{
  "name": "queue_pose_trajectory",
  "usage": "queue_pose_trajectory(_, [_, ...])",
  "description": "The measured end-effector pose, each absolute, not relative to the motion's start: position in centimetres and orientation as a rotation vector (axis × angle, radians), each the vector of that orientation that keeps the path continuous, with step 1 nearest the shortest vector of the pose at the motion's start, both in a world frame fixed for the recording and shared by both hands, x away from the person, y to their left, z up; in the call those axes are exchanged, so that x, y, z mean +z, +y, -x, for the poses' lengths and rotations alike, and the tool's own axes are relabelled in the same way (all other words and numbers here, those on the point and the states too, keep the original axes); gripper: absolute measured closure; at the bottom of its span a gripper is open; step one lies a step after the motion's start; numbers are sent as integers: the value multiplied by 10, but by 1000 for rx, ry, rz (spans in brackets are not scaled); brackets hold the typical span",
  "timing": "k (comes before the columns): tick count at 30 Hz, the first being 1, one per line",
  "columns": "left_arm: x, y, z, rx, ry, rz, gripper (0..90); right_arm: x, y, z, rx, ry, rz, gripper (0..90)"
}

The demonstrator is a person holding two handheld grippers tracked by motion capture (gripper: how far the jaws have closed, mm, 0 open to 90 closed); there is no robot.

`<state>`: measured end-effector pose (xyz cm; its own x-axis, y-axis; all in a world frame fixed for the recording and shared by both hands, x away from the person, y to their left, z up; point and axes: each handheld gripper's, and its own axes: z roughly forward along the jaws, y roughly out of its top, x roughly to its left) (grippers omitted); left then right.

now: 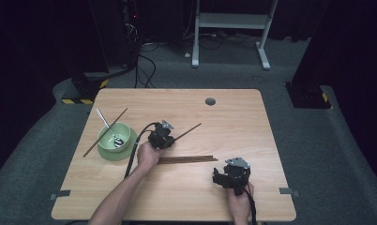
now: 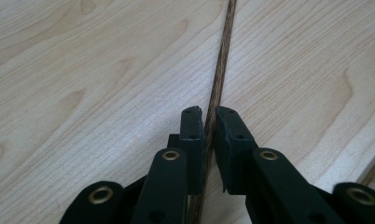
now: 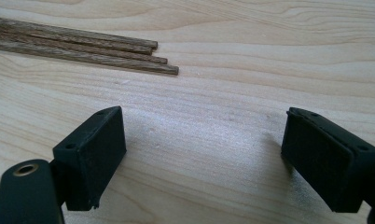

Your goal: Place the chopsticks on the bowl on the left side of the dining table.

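No readable text, labels, brands or numbers anywhere; only yellow-black hazard striping (image 1: 86, 101) on dark stand bases on the floor beyond the tabletop (image 1: 233, 112)

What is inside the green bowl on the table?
In the green bowl lies a metal spoon, its handle sticking out over the rim. One brown chopstick rests across the bowl. The bowl's bottom under the spoon is hidden.

Left tool (image 1: 170, 136) sits mid-frame, forearm slanting up from the bottom edge, jaws pinched nearly together, while the right tool (image 1: 219, 177) waits lower right, jaws spread wide.
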<state>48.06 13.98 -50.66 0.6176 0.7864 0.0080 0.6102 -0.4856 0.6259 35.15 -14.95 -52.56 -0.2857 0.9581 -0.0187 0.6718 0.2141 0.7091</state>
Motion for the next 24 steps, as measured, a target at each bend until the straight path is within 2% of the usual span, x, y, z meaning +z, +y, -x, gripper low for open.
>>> queue_pose_trajectory(24, [-507, 159, -486, 422, 1127, -2238, 843, -526, -149, -351, 832, 2035, -1507, 133])
